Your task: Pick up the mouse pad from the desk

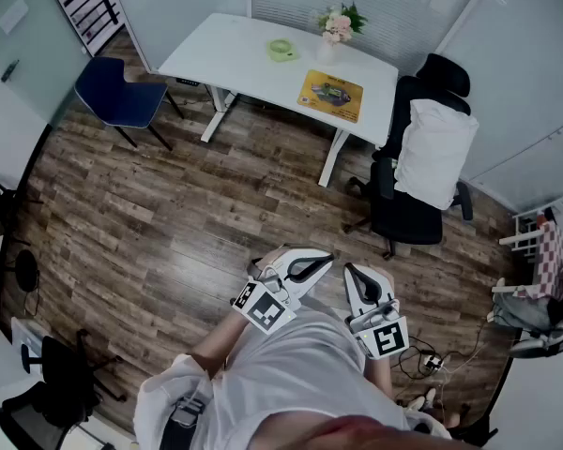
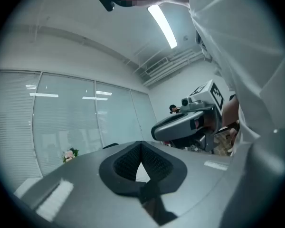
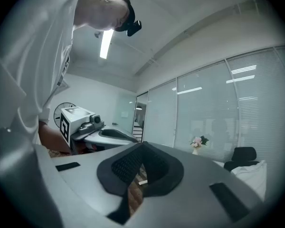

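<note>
1. Nothing is done yet: the yellow mouse pad (image 1: 331, 95) lies flat on the white desk (image 1: 235, 59), well apart from the person.
2. The left gripper (image 1: 319, 262) and the right gripper (image 1: 354, 275) are both pressed together, with nothing between the jaws.
3. Approach, grasp and lift all remain.

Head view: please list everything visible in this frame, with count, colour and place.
desk: one, white, far end of room
mouse pad: one, yellow, on the desk's right part
round item: one, green, on the desk
flowers: one bunch, pink, desk's far edge
chair: one, blue, left of desk
office chair: one, black, right of desk
cushion: one, white, on the office chair
floor: one, brown wood planks
left gripper: one, grey, bottom centre, jaws shut, empty
right gripper: one, grey, bottom centre, jaws shut, empty
</note>
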`<action>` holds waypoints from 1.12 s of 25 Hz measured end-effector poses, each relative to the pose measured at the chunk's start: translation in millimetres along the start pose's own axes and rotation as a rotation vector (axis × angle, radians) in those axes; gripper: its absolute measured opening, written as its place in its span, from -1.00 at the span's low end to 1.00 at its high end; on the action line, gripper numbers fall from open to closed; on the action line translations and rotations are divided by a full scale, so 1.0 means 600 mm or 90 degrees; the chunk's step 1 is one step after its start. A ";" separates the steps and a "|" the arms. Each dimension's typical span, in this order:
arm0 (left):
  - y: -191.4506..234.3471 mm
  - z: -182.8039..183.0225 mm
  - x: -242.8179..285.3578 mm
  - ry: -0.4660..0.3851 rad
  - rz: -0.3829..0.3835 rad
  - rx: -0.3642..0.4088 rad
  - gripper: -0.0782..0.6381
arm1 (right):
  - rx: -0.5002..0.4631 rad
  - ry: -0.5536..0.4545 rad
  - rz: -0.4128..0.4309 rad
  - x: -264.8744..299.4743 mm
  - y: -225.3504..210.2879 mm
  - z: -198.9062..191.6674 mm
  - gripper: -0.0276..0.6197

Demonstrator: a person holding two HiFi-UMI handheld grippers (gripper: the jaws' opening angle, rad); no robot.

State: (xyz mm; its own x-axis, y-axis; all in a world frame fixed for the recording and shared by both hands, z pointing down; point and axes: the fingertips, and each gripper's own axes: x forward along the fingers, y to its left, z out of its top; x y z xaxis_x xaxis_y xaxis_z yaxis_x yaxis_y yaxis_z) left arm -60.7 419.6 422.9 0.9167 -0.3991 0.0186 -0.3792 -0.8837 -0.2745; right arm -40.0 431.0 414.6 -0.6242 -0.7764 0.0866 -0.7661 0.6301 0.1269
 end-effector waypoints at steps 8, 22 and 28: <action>0.069 -0.060 -0.069 -0.022 0.124 -0.145 -0.82 | 0.011 0.002 -0.038 -0.008 -0.002 -0.022 -0.92; 0.100 -0.047 -0.044 -0.006 0.235 -0.176 -0.82 | 0.068 -0.074 -0.061 0.001 -0.108 -0.041 -0.92; 0.118 -0.091 0.017 0.022 0.214 -0.221 -0.82 | 0.068 -0.053 -0.089 -0.014 -0.188 -0.070 -0.92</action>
State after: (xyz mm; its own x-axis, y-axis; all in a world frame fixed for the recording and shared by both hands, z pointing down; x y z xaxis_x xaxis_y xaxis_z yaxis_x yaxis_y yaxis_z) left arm -85.3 339.8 456.4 0.7342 -0.6787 0.0173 -0.6782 -0.7319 0.0667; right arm 58.2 366.0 441.3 -0.5173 -0.8558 -0.0069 -0.8556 0.5170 0.0257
